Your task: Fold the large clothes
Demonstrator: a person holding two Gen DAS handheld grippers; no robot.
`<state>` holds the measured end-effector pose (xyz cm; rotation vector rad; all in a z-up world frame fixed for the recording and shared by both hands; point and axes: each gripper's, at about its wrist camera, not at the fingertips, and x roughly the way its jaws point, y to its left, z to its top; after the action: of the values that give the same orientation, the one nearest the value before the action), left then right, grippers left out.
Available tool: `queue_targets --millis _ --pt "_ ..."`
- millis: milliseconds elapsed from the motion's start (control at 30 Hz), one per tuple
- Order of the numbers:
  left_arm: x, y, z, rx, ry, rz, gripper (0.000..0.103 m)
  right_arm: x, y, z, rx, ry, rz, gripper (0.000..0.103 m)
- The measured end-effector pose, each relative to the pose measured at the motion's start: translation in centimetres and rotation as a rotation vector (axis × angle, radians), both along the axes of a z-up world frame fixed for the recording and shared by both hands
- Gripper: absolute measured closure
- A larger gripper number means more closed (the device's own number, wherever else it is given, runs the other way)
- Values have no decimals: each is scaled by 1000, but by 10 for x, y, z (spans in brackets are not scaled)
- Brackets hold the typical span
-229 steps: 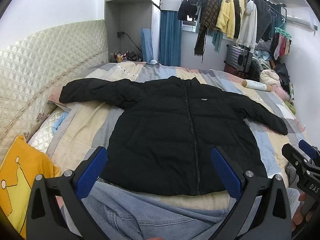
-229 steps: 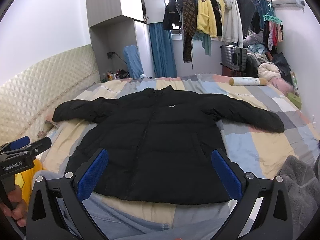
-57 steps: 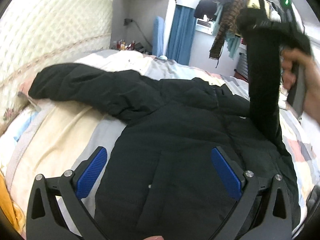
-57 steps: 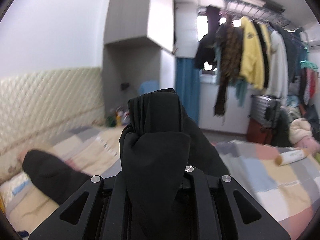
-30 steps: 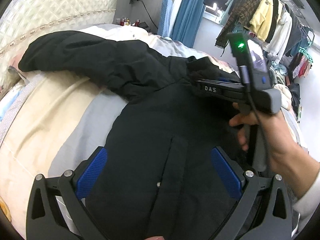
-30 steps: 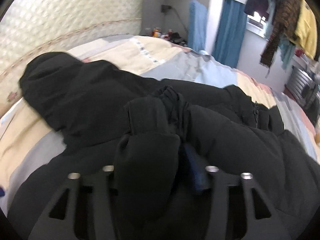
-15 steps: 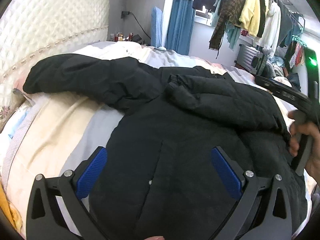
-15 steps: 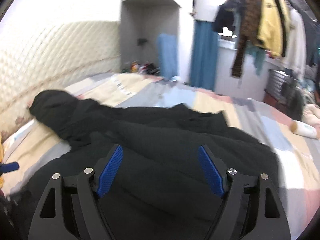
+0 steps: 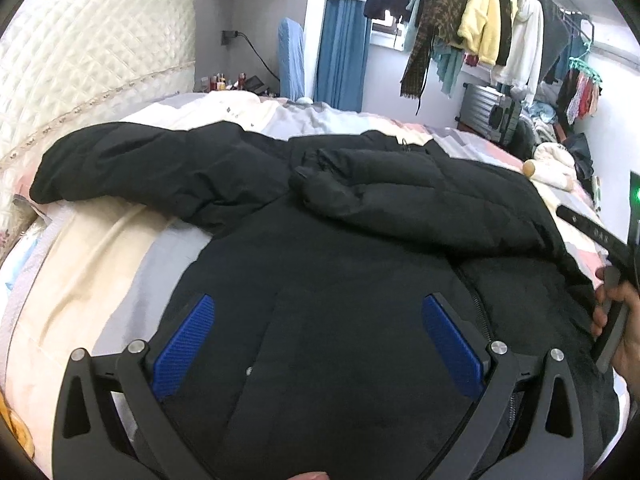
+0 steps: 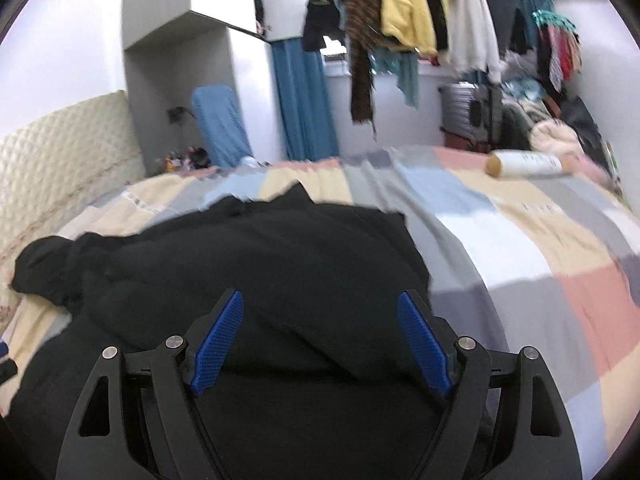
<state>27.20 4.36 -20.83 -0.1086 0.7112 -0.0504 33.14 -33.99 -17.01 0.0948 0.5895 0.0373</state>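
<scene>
Left wrist view: I see the black jacket (image 9: 340, 280) spread on the bed (image 9: 100, 280), zipper side up. Its left sleeve (image 9: 160, 172) lies stretched out toward the quilted headboard (image 9: 80, 80). Its right sleeve (image 9: 420, 208) is folded across the chest, cuff near the collar. My left gripper (image 9: 318, 340) hangs over the jacket's near part with its jaws wide apart and nothing between the blue pads. At the right edge a hand (image 9: 624, 320) holds the other tool's handle.

In the right wrist view, my right gripper (image 10: 320, 340) hovers above the jacket's right shoulder, jaws just opened and standing wide, holding nothing. A white bottle (image 10: 528, 164) lies on the far right of the patchwork cover.
</scene>
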Motion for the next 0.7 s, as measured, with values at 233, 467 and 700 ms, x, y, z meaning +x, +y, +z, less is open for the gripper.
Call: queue_targets --millis 233,467,700 --pt "13 -16 -16 49 30 3 0 0 -41 -47 19 124 -77 24" --pt "17 -16 -21 58 40 15 0 7 -67 -60 43 187 -101 23" --pt "18 -19 -23 66 41 8 0 17 -49 -73 -99 248 -56 22"
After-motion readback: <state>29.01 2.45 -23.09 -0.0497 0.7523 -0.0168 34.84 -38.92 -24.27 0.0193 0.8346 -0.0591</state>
